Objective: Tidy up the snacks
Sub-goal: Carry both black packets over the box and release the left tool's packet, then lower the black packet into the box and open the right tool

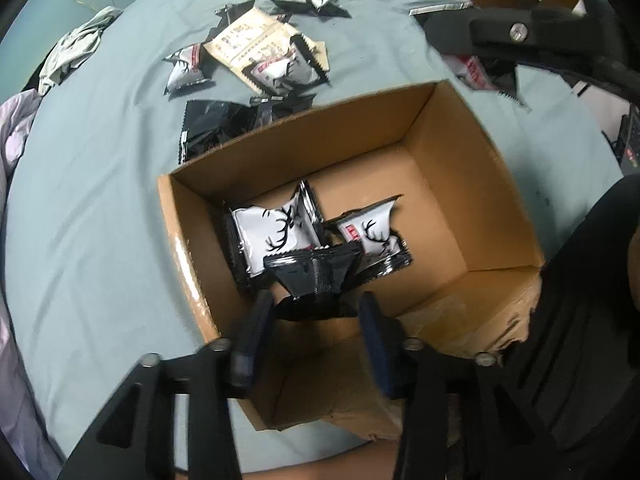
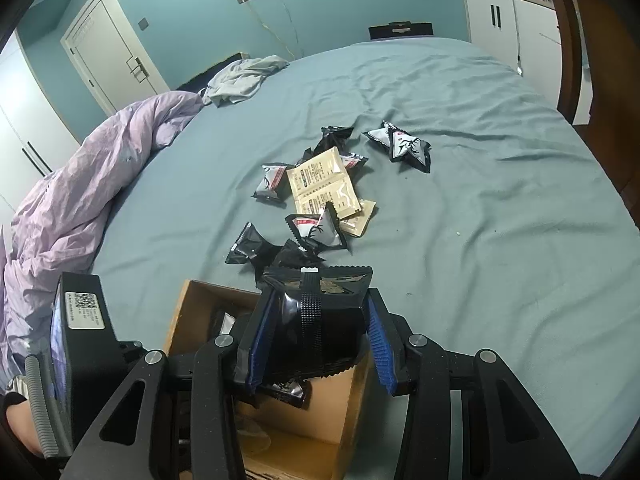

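An open cardboard box (image 1: 452,152) sits on the grey-blue bed sheet (image 1: 100,208). Inside lie two white packets with antler prints (image 1: 272,236) (image 1: 372,232). My left gripper (image 1: 314,308) points down into the box, open. A black packet (image 1: 312,276) stands just past its fingertips, and the pads are not pressing on it. My right gripper (image 2: 320,316) is shut on a black snack packet (image 2: 316,308), over the box's near corner (image 2: 188,304). Beyond the box, several white, black and tan packets (image 2: 320,184) lie scattered on the sheet.
A crumpled purple duvet (image 2: 80,168) fills the bed's left side, with a grey garment (image 2: 244,76) behind it. A person's dark sleeve (image 1: 592,280) is at the box's right. White cabinets (image 2: 500,20) and a door (image 2: 108,52) line the far walls.
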Demonstrator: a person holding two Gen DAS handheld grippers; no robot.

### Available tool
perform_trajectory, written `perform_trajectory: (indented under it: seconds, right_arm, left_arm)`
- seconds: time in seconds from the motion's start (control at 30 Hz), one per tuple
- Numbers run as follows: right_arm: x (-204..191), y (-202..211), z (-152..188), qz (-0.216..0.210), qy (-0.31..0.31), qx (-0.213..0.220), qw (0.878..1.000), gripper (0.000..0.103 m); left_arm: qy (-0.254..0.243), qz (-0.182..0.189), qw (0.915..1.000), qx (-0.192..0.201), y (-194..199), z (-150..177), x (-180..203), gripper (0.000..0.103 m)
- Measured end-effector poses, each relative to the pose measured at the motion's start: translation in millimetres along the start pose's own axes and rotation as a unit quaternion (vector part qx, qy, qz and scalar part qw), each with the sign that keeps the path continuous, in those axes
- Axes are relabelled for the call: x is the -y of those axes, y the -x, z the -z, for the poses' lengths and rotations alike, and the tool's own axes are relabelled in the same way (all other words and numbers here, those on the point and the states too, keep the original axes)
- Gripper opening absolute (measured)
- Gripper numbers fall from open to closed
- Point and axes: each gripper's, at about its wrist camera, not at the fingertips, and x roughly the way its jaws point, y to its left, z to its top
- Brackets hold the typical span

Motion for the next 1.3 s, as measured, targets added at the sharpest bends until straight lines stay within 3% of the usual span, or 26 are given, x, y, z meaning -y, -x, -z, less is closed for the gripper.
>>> perform_trajectory:
  seconds: [0.13,0.3,0.5,0.73,0.87,1.3]
  right_arm:
    - [0.6,-2.6,2.9,0.003,-0.002,-0.006,1.000,0.042]
    - [-10.5,-10.6,5.4,0.017,0.023,-0.027,0.999,0.042]
    - [-31.8,-23.5,10.8,0.017,0.067,-0.069,0.995,0.042]
    - [-53.9,-54.6,20.3,0.041,0.117,-0.142,0.982,0.042]
    - [-55.4,-79.7,15.4,0.040,0.105,-0.174,0.978,0.042]
    - [-50.5,-94.8,11.8,0.000,0.071,-0.166,0.984,0.050]
  left_arm:
    - [0.005,0.002,0.9995,0.030,22.8,-3.0,1.0,0.070]
    - [0.019,-0.034,0.9951,0.091,57.6,-13.1,-12.6,0.083]
    - [0.068,-0.079,0.9902,0.093,54.6,-22.2,-42.5,0.083]
    - [0.090,-0.080,0.9886,0.091,44.3,-25.1,-59.2,0.083]
    - [0.098,-0.077,0.9884,0.087,44.9,-22.0,-61.5,0.083]
    - [0.096,-0.083,0.9883,0.085,42.2,-23.8,-58.9,0.083]
